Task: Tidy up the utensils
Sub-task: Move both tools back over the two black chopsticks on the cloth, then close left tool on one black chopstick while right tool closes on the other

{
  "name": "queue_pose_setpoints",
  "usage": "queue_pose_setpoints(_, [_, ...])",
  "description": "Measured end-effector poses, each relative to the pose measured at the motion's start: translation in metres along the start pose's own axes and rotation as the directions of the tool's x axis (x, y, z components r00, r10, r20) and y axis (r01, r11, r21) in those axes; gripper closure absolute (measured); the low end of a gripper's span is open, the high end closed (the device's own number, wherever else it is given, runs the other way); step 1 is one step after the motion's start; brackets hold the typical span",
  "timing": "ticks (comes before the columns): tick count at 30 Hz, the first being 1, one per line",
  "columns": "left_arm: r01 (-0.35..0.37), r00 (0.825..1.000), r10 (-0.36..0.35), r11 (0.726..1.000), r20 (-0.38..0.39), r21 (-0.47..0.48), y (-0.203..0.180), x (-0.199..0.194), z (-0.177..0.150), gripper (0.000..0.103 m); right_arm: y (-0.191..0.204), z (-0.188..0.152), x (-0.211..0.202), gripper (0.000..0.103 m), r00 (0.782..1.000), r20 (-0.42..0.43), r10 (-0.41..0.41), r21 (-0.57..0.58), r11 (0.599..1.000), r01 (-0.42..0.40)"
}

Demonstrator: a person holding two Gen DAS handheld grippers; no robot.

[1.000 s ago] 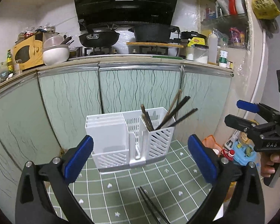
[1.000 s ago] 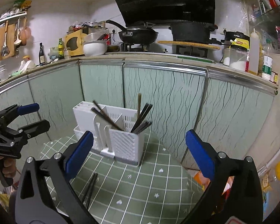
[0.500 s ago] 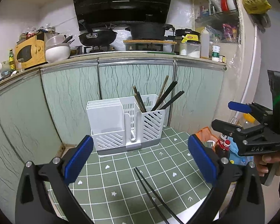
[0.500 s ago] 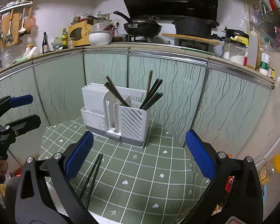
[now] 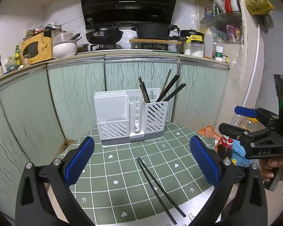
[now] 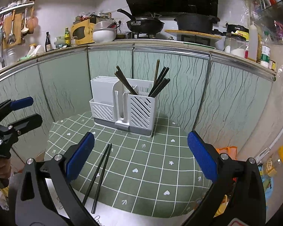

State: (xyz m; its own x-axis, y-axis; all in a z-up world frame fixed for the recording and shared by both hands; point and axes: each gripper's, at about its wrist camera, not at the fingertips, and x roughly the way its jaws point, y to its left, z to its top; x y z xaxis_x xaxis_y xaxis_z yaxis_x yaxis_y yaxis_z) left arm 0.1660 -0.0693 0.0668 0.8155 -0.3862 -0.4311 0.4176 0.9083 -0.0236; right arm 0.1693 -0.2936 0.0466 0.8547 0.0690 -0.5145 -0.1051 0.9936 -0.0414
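A white slotted utensil holder [image 5: 132, 118] stands at the back of a green checked mat [image 5: 122, 179]; it also shows in the right wrist view [image 6: 124, 107]. Several dark chopsticks [image 5: 168, 90] stand in its right compartment. A loose pair of black chopsticks [image 5: 158, 186] lies on the mat in front, also seen in the right wrist view [image 6: 100, 175]. My left gripper [image 5: 141, 162] is open and empty above the mat. My right gripper [image 6: 140, 158] is open and empty, right of the loose pair.
Pale green cabinet doors [image 5: 75, 98] stand right behind the holder. The counter above holds a wok [image 5: 103, 35], a pot and jars. Bottles and bags [image 5: 226, 150] sit low to the right of the mat. The mat's front edge drops off near me.
Both grippers have pulled back and risen from the holder. More of the mat and the whole loose chopstick pair have come into view. Both grippers stay open.
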Motion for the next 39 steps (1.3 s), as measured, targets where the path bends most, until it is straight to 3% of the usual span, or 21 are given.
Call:
queue_pose_setpoints(9, [-0.022,1.000,0.022,1.000,-0.012,0.011,0.009,-0.004,-0.026,0.005,0.008,-0.019,-0.003,0.008,1.000,-0.004,0.030,0.015,0.999,-0.030])
queue_pose_setpoints(26, [-0.034,0.996,0.034,0.999,-0.086,-0.001,0.024,0.007,-0.094,0.005,0.018,-0.077,0.025,0.009,0.993,-0.095,0.074,0.021,0.997,-0.073])
queue_pose_setpoints(39, [-0.008,0.987,0.009,1.000,-0.160,0.010,0.000,0.025,-0.152,0.005,0.024,-0.106,0.032,0.009,0.986,-0.138,0.088,0.015,0.996,-0.086])
